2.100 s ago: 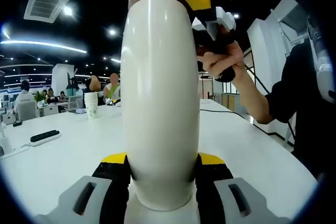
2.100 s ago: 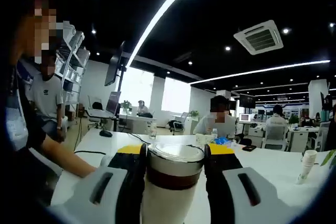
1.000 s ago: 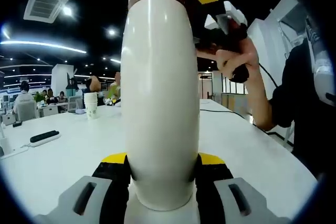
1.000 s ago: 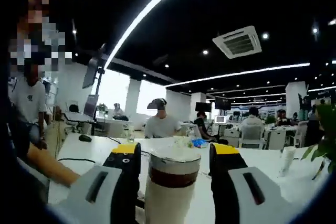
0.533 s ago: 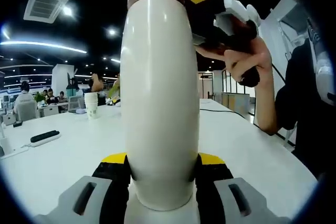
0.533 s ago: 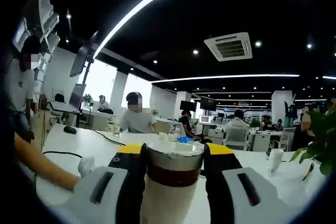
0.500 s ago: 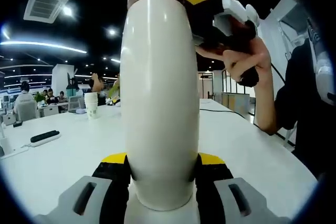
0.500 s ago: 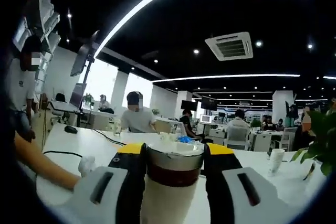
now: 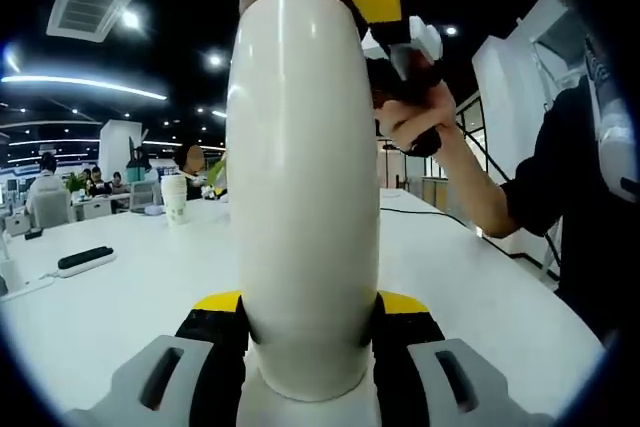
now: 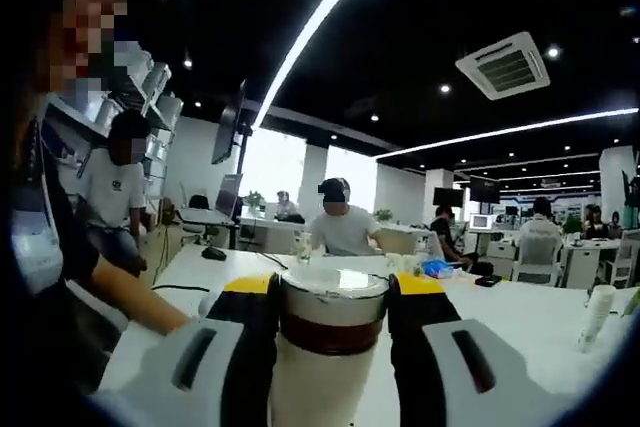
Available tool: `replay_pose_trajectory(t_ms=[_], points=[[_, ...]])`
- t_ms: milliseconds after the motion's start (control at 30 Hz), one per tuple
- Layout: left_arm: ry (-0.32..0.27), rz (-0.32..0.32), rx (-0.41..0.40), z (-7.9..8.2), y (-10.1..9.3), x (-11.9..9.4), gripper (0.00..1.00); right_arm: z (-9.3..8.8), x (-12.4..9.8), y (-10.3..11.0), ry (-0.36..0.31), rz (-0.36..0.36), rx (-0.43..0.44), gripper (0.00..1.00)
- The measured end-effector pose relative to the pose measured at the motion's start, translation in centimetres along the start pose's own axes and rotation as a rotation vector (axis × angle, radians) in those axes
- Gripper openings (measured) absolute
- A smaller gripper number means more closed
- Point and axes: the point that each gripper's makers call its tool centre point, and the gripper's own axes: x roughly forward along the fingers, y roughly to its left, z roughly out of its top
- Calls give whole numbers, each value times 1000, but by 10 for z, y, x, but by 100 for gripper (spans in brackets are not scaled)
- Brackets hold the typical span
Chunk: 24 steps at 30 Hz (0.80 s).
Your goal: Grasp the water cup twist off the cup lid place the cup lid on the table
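Left gripper view is showing one water cup (image 9: 303, 187) standing upright on the white table (image 9: 120, 297), and the left gripper (image 9: 310, 322) is pinching its lower body between both jaws. Right gripper (image 10: 333, 292) is clamping the one cup lid (image 10: 333, 297) from both sides at the cup's top. I judge the twisting-off step is in progress; next the lid is needing more turning, then lifting away.
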Motion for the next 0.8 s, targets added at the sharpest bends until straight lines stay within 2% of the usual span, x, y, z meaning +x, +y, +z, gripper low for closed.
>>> replay_pose_trajectory(t_ms=[167, 300, 400, 467, 533, 600, 633, 733, 800], points=[[-1, -2, 6, 0, -1, 0, 50, 1, -1, 3, -39, 161, 11, 46], [-2, -4, 10, 0, -3, 1, 50, 0, -2, 2, -50, 210, 37, 46], [-1, -5, 9, 0, -3, 0, 50, 0, 0, 4, -51, 202, 40, 46], [-1, -5, 8, 0, -3, 0, 50, -1, 1, 3, -41, 173, 53, 46], [-2, -6, 10, 0, -4, 1, 50, -5, 0, 3, -21, 114, 44, 48], [-2, -7, 11, 0, -4, 1, 50, 0, -3, -10, -37, -29, 43, 55], [-2, -7, 11, 0, -4, 1, 50, 1, -4, -12, -37, -66, 45, 59], [-2, -7, 11, 0, -4, 1, 50, 9, -11, -12, -63, -204, 70, 58], [-1, -6, 12, 0, -4, 1, 50, 18, -14, -1, -104, -257, 96, 57]])
